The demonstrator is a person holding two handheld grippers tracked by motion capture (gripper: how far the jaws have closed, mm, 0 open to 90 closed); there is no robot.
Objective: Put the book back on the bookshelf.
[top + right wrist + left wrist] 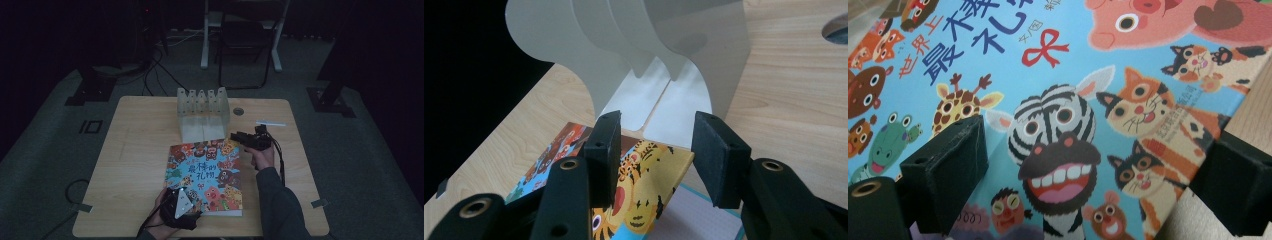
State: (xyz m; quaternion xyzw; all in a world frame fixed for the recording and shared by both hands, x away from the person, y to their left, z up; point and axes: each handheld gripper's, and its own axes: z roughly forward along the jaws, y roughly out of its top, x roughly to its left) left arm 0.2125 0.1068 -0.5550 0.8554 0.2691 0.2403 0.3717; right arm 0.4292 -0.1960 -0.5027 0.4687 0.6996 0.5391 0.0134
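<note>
Room: dim around us, dark floor, cables and a chair frame behind the light wooden table (135,150).
Book: we see a children's picture book (207,175) with cartoon animals on a blue cover lying at the table's near middle, just in front of the rack.
Rack: a pale book rack (203,114) with upright dividers stands at the far middle of the table.
Left gripper: our left gripper (182,202) sits at the book's near left corner; in the left gripper view its jaws stand wide apart over the cover with nothing clamped between them.
Right gripper: our right gripper (239,136) is at the book's far right corner; in the right gripper view the cover's corner (659,170) is lifted, showing a white page beneath, and lies between the partly parted jaws; we cannot tell whether the pads press on it.
Extras: a white strip (270,123) lies right of the rack.
</note>
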